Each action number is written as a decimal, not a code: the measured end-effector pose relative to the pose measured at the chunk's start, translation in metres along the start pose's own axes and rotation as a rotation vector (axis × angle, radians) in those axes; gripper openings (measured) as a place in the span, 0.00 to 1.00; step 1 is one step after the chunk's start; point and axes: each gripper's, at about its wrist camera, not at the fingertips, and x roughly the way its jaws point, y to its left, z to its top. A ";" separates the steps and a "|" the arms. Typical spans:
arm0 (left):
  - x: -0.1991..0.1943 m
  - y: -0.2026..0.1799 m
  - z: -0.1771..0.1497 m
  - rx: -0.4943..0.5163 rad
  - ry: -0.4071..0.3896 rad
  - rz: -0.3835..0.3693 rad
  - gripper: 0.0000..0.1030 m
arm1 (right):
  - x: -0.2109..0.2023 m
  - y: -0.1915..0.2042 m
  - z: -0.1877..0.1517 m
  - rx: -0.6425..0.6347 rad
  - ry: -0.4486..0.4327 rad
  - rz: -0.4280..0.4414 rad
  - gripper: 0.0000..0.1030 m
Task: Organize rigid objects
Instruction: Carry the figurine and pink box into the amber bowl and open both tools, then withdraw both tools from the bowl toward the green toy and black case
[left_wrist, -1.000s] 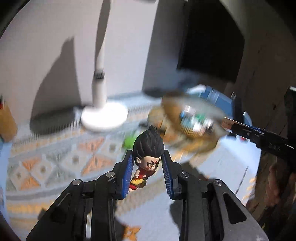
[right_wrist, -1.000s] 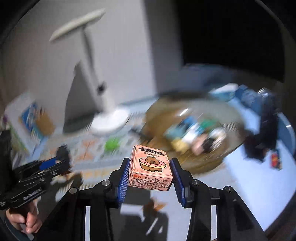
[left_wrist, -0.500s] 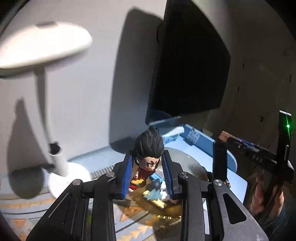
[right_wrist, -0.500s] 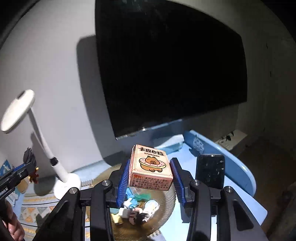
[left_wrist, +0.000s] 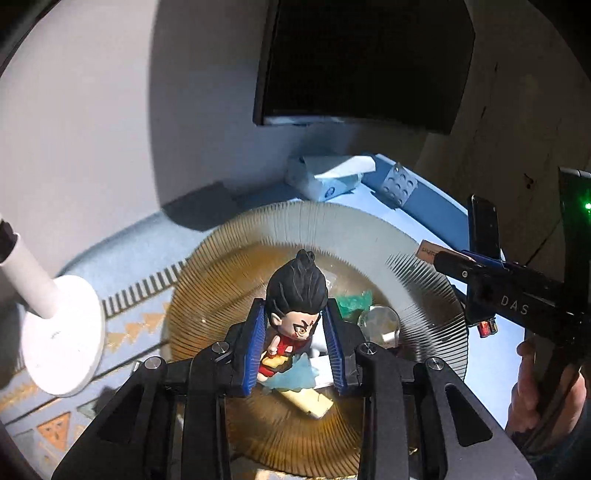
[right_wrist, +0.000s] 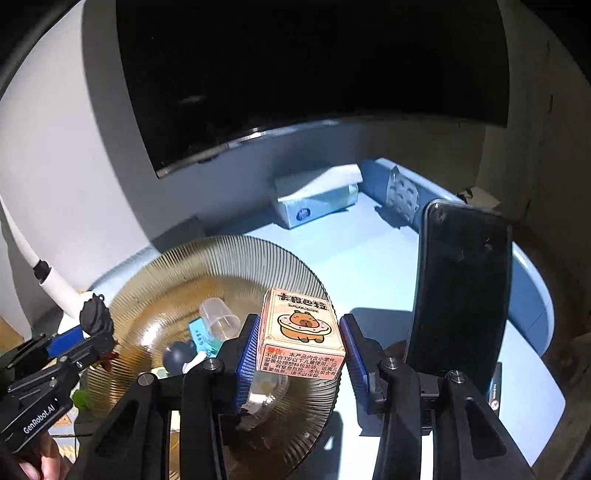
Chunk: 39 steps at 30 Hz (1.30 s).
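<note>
Left wrist view: the left gripper (left_wrist: 295, 347) has its blue-padded jaws pinching a small toy figure with spiky black hair and a red outfit (left_wrist: 293, 317), which stands upright between them with its head rising above the jaw tips. Directly beyond and beneath the jaws lies a round, ribbed amber glass plate (left_wrist: 258, 251) holding a clear plastic cup (left_wrist: 380, 321), a green crumpled piece (left_wrist: 354, 301), a pale blue piece and a cream-coloured flat block (left_wrist: 306, 400). Left of the jaws stands the round white base of a desk lamp (left_wrist: 61, 336) on a patterned mat. Far beyond the jaws, a light blue tissue box (left_wrist: 325, 177) sits against the grey wall, under a dark screen. To the right of the jaws the right gripper (left_wrist: 491, 273) comes in, held by a hand at the frame edge.

Right wrist view: the right gripper (right_wrist: 299, 343) has its jaws clamped on the sides of a small pink cardboard box printed with a cartoon capybara (right_wrist: 303, 332), held above the near right rim of the plate (right_wrist: 207, 258). Just right of the jaws a black smartphone (right_wrist: 461, 288) stands upright on the pale blue round table (right_wrist: 369, 258). Left of the jaws the left gripper (right_wrist: 88, 332) hovers over the plate's far rim, carrying the figure.
</note>
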 end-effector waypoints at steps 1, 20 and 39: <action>0.002 -0.001 0.000 0.005 0.003 0.004 0.27 | 0.001 -0.001 -0.001 0.002 0.004 0.001 0.41; -0.121 0.012 -0.010 0.021 -0.196 0.075 0.70 | -0.056 -0.014 -0.001 0.068 -0.056 0.088 0.59; -0.270 0.095 -0.087 -0.120 -0.303 0.137 0.71 | -0.118 0.122 -0.046 -0.143 -0.072 0.274 0.60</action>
